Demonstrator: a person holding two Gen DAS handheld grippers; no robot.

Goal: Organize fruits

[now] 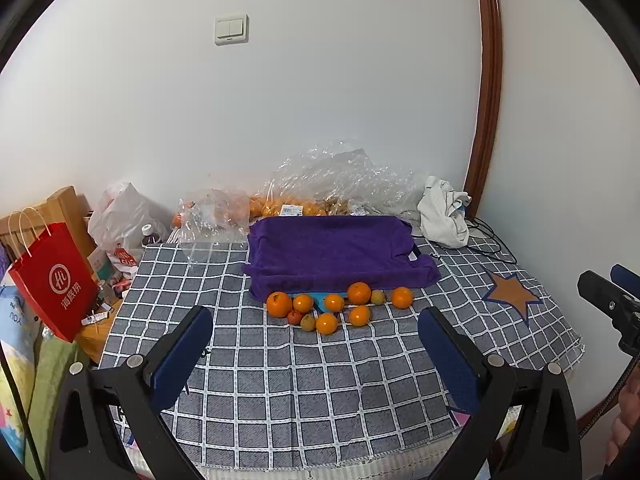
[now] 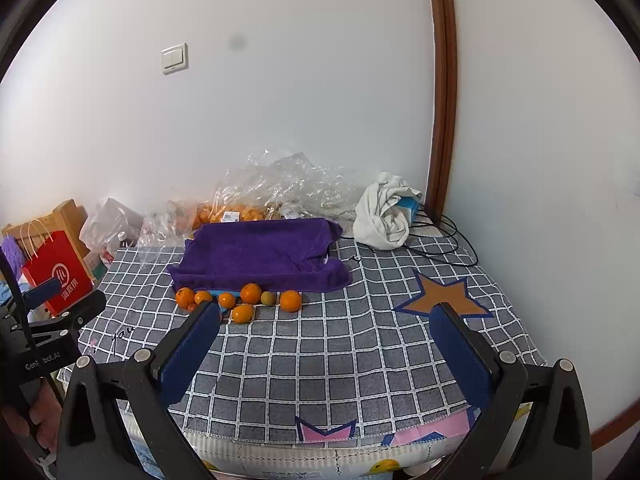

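Left wrist view: my left gripper (image 1: pixel 316 330) is wide open w/ nothing held, same for my right gripper (image 2: pixel 330 326). Fruits (image 1: pixel 334 306) sit clustered on the checked cloth (image 1: pixel 280 380), touching the purple towel (image 1: pixel 336 256) edge. Risk: they're round & packed, so nudging one prob rolls its neighbours off.

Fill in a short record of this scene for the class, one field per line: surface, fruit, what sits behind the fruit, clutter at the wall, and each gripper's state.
surface: checked cloth with a star patch
fruit: loose oranges and a few smaller fruits, clustered in front of the towel
behind fruit: purple towel draped over something hidden
at wall: clear plastic bags holding more oranges, white cloth
beside table: red paper bag
left gripper: open, holding nothing, short of the fruit
right gripper: open, holding nothing
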